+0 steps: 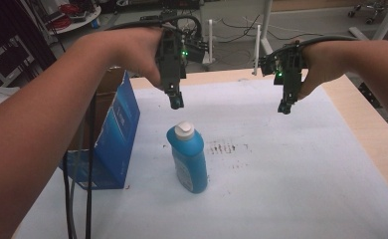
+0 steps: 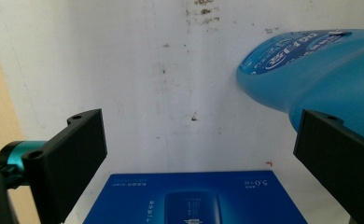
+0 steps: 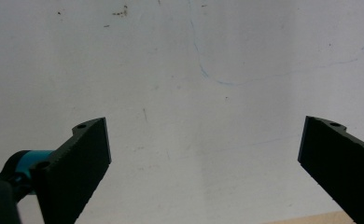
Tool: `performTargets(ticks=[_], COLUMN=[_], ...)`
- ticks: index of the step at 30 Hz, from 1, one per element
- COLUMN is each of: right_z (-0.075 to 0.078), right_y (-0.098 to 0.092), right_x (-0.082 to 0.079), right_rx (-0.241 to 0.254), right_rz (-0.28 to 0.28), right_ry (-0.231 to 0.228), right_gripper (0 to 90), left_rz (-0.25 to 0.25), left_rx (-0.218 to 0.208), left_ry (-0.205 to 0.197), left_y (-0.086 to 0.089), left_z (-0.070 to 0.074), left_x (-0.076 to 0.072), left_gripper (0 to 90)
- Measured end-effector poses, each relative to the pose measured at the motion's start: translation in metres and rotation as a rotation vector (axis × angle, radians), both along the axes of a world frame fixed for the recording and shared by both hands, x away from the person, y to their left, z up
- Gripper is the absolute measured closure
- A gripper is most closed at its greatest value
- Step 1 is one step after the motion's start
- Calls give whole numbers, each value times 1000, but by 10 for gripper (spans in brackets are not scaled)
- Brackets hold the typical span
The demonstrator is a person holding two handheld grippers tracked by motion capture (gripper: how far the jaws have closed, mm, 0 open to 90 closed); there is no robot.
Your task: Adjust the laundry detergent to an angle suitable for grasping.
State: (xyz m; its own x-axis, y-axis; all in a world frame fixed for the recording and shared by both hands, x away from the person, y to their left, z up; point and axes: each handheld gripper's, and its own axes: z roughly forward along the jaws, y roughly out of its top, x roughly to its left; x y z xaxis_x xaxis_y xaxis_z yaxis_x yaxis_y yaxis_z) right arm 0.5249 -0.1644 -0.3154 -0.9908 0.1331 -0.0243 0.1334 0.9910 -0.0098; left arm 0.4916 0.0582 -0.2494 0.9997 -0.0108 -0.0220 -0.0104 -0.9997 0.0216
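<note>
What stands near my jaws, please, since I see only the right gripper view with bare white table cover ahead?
Observer: A blue bottle with a white cap stands upright on the white cover, nearer the left gripper than the right gripper.
Operator: Is either gripper holding it?
Observer: No. The left gripper view shows its jaws wide open, with the bottle beside one jaw and nothing between them.
Operator: Is anything else on the table?
Observer: Yes, an open blue box stands left of the bottle, apart from it.
</note>
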Motion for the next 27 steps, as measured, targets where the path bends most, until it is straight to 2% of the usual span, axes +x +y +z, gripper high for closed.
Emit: performTargets(ticks=[12, 16, 19, 24, 25, 27], right_z=[3, 6, 9, 7, 7, 8], right_y=[-3, -3, -4, -2, -2, -1], right_x=[-1, 0, 1, -1, -1, -2], right_rx=[1, 3, 21, -1, -3, -3], right_rz=[-2, 7, 1, -12, -1, -4], right_ry=[-7, -12, -18, -17, -18, -20], right_gripper=[15, 15, 15, 15, 15, 15], left_rz=[7, 13, 11, 5, 4, 4], left_rx=[-6, -27, -12, -40, -43, -38], left_ry=[-8, -9, -11, -15, -17, -19], left_y=[0, 4, 5, 8, 9, 10], left_z=[3, 4, 4, 9, 9, 10], left_x=[-2, -1, -2, -4, -4, -5], left_gripper=[25, 25, 25, 25, 25, 25])
